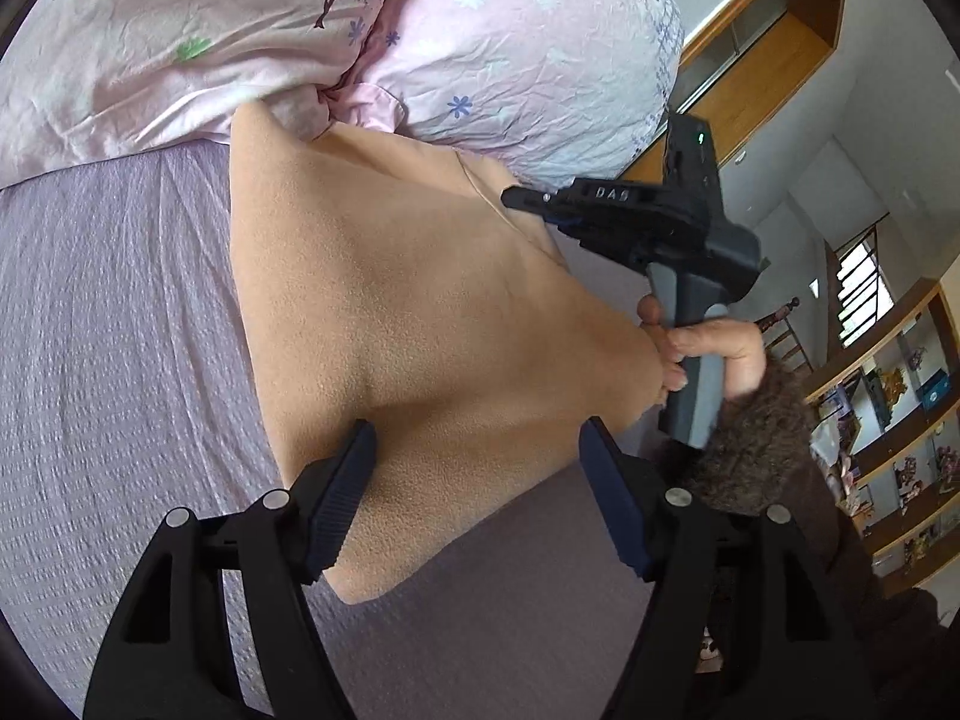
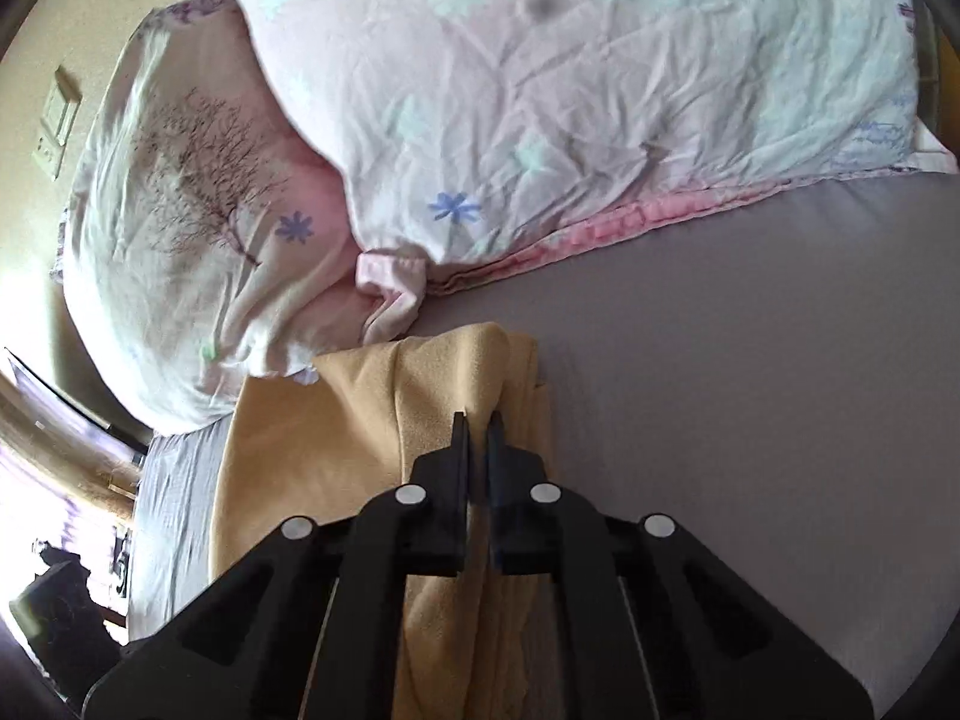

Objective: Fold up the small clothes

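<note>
- While both grippers work over a bed, a peach fleece garment (image 1: 408,312) lies spread on the lilac bedsheet (image 1: 108,360), straight ahead of the left gripper (image 1: 474,480) and reaching up to the floral pillows (image 1: 510,48) beyond it.
- The left gripper's jaws stand wide apart, hovering with one finger on either side of the garment's near edge; they grasp nothing.
- The right gripper (image 2: 478,426) has its jaws pressed nearly together on a raised fold of the same garment (image 2: 360,420), which tents up just ahead of its fingertips.
- In the left wrist view, the right gripper sits ahead and to the right, at the cloth's far side edge, with the person's right hand (image 1: 714,348) on its grip.
- The cloth looks soft, light and limp: it likely drapes, sags between holds and bunches where pinched.
- The napped surface probably gives good friction, so slipping seems unlikely.
- It is not fragile, but layers may separate if only one is caught.
- The best holds appear to be corners and edges, gathering every layer, with the two grippers well apart to keep the fold line straight.
</note>
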